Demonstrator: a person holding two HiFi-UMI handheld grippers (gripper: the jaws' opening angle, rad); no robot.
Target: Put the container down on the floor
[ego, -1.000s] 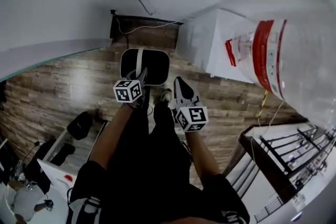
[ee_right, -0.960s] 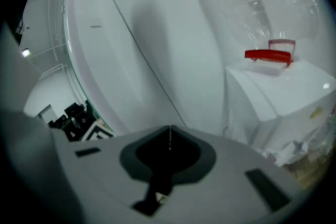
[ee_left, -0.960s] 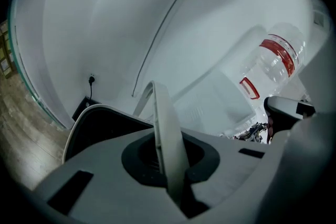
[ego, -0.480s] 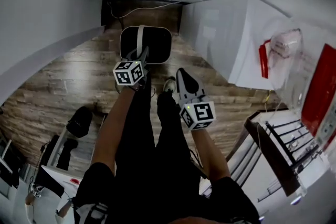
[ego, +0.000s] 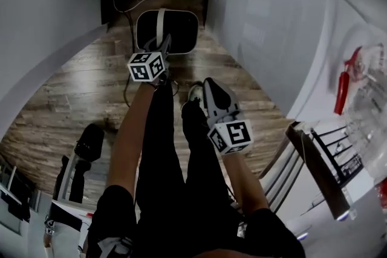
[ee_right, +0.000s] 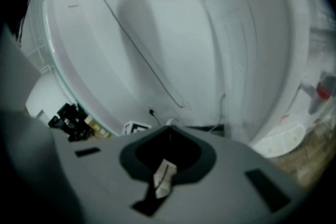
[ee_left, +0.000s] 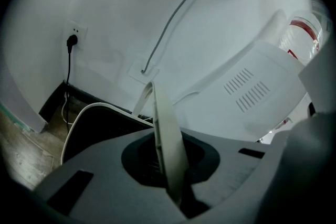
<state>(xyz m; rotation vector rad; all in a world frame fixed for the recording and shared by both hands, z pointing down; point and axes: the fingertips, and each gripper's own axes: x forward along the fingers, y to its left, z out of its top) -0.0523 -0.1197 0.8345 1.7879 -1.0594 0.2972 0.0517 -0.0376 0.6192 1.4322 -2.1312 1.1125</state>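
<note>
The container (ego: 175,33) is a dark bin with a white rim and a pale strap handle (ego: 161,24), low over the wood floor ahead of the person's feet; I cannot tell whether it touches the floor. My left gripper (ego: 162,50) is shut on that handle. In the left gripper view the handle (ee_left: 167,144) runs up between the closed jaws of the left gripper (ee_left: 170,176), with the bin's white rim (ee_left: 79,118) behind. My right gripper (ego: 209,86) hangs beside the person's shoe, apart from the bin. Up close the right gripper (ee_right: 164,176) is shut, with a small pale scrap at the seam.
A tall white appliance (ego: 266,39) stands to the right of the bin. A black cable (ee_left: 68,68) runs from a wall socket down behind it. A dark rack (ego: 323,169) and a clear bottle with red label (ego: 363,90) are at the right. Black gear (ego: 89,143) lies at the left.
The view has tipped: the bin and left gripper sit higher in the frame, and the right gripper's cube sits lower. The clear bottle has slid to the right edge. Both grips look unchanged.
</note>
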